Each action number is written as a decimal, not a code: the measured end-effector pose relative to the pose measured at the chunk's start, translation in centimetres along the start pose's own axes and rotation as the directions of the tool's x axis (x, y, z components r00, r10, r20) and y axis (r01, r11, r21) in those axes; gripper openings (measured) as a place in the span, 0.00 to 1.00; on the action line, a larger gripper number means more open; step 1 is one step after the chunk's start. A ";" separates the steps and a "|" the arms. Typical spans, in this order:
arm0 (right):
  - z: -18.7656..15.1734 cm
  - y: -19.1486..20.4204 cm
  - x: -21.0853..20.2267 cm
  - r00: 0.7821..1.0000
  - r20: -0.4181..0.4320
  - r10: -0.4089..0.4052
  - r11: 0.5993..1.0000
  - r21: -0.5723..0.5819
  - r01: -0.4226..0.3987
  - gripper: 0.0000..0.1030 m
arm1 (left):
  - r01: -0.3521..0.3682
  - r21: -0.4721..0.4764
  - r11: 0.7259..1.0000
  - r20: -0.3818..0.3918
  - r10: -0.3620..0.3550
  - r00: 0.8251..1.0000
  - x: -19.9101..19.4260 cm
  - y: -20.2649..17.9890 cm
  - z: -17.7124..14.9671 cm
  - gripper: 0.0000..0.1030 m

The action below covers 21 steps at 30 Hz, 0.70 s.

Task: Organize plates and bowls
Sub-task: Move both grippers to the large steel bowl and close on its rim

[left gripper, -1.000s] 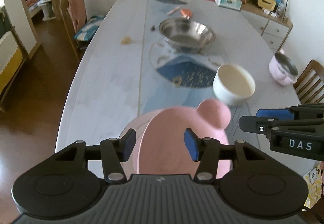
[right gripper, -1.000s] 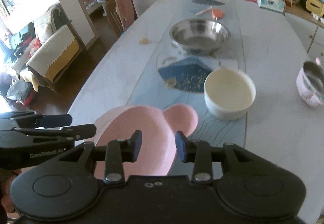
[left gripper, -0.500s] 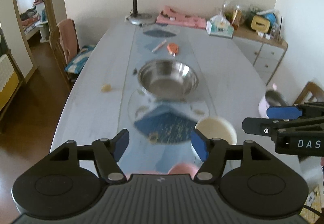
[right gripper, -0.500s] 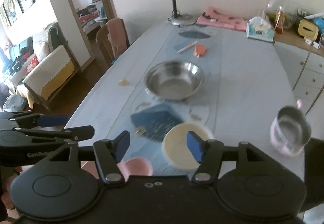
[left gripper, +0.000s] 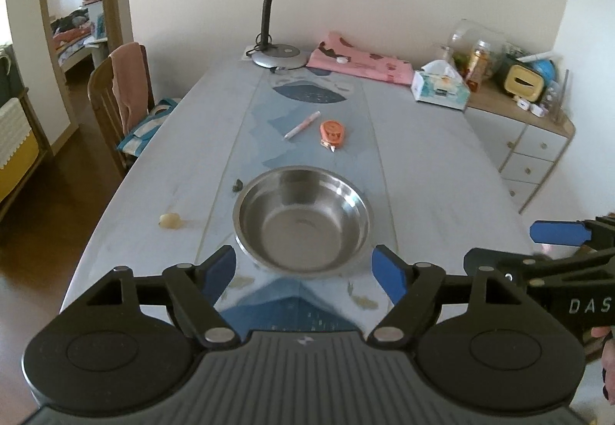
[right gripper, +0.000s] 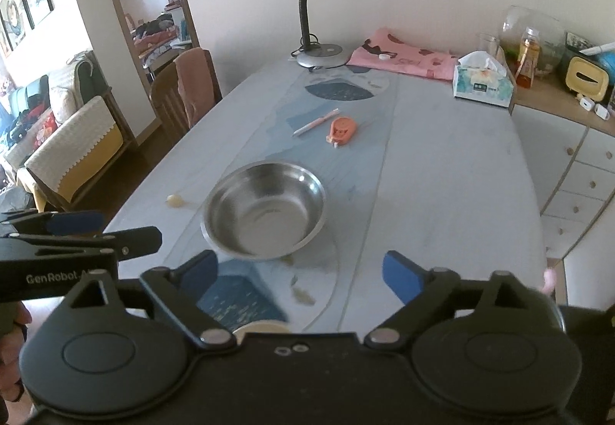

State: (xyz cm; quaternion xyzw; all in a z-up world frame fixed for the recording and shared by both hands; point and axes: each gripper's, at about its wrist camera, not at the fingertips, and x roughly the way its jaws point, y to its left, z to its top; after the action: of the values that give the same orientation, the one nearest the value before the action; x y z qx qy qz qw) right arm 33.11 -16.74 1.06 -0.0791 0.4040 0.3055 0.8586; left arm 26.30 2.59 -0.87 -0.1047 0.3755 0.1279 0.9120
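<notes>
Above the near end of the table (left gripper: 423, 163) I hold both grippers level, side by side: my left gripper (left gripper: 303, 267) and my right gripper (right gripper: 300, 273) each spread wide, gripping nothing. Just ahead of both sits the steel bowl (left gripper: 302, 223), upright. Beneath my right gripper, a cream bowl's (right gripper: 261, 327) rim peeks out. Farther ahead lie a pen (left gripper: 302, 125) and orange tape dispenser (left gripper: 333, 132), then a desk lamp (left gripper: 296, 2) by the wall.
</notes>
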 end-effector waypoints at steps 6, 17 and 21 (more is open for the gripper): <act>2.3 -2.4 4.1 1.000 -0.019 -0.001 1.000 -0.007 0.001 0.98 | -0.057 -0.009 0.998 -0.004 0.057 0.998 4.3 -0.4 2.0 0.75; 4.7 -3.5 12.9 0.994 -0.108 0.008 0.998 -0.058 -0.014 0.97 | -0.144 -0.092 0.985 -0.122 0.133 0.984 12.8 2.5 3.9 0.75; 5.0 -3.5 15.9 0.989 -0.149 0.007 0.999 -0.051 -0.015 0.94 | -0.165 -0.107 0.980 -0.167 0.146 0.975 15.5 3.3 3.6 0.75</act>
State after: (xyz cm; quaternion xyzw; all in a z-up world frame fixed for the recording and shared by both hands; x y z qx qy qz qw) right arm 46.14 -10.33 -7.83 -0.1218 0.4592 0.3140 0.8220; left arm 38.27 9.13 -9.68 -0.1395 0.4453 0.2128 0.8584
